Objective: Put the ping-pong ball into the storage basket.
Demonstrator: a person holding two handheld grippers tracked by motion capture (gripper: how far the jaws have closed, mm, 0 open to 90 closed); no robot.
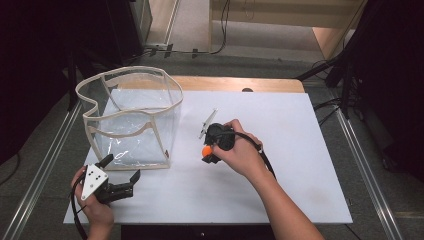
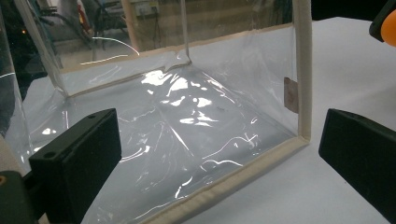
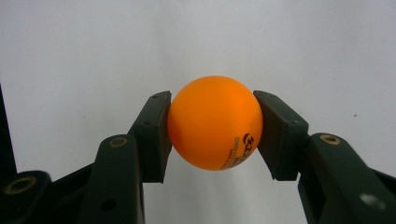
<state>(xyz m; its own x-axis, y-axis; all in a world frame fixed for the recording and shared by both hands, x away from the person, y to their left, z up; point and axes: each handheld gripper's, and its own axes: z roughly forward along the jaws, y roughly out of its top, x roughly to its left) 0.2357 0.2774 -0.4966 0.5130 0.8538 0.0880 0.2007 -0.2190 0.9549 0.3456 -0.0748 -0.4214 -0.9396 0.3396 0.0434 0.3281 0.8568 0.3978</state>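
An orange ball [image 3: 215,122] with black print sits squeezed between the two pads of my right gripper [image 3: 214,133], which is shut on it. From above, the ball [image 1: 206,150] shows at the tip of the right gripper [image 1: 207,152], held low over the white sheet just right of the clear bag. My left gripper [image 1: 120,170] stands open at the near left, its jaws wide apart with nothing between them. It faces the clear plastic bag [image 2: 187,121] with cream trim, close to the bag's front bottom edge [image 2: 224,186].
The clear bag [image 1: 132,117] stands open-topped on the left of the white sheet [image 1: 300,150]. A wooden table edge [image 1: 235,84] runs behind the sheet. Metal rails [image 1: 365,165] flank the table. The orange ball and part of the right gripper peek in at the left gripper view's corner [image 2: 387,25].
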